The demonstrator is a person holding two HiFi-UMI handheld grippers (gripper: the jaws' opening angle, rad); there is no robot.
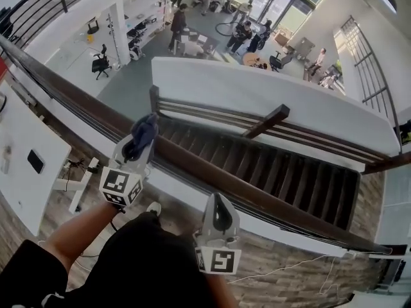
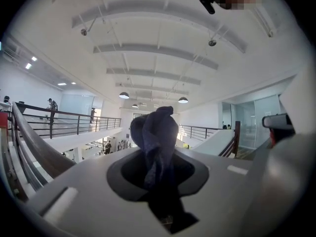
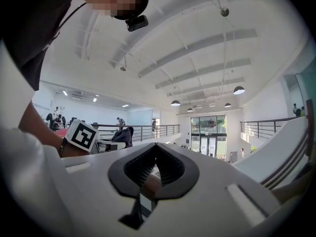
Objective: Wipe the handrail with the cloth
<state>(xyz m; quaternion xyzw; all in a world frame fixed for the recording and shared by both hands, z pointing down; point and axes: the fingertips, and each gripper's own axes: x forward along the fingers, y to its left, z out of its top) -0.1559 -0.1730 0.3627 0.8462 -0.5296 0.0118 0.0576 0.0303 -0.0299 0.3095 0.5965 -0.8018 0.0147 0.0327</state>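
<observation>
A dark wooden handrail is seen in the head view running from the far left to the near right along a balcony edge, with a staircase of dark treads lying beyond and below it. The left gripper is held across the rail, and its jaws are closed on a dark blue cloth, which is bunched into a rounded wad at the jaw tips. The cloth is placed over the top of the handrail towards its far edge; whether it is pressed onto the wood cannot be told. In the left gripper view the cloth is shown standing up out of the left gripper, pinched tightly between the two jaws with folds trailing down into the gap. The right gripper is held to the right of the left one, on the near side of the rail and well apart from the cloth, with its tips pointed at the rail's near edge. In the right gripper view the jaws of the right gripper are brought together at their tips with nothing held between them, and a strip of the brown handrail is seen through the slot below them. The cloth is also visible there at the left. A white table stands at the near left, and an office chair is seen on the floor far below.
</observation>
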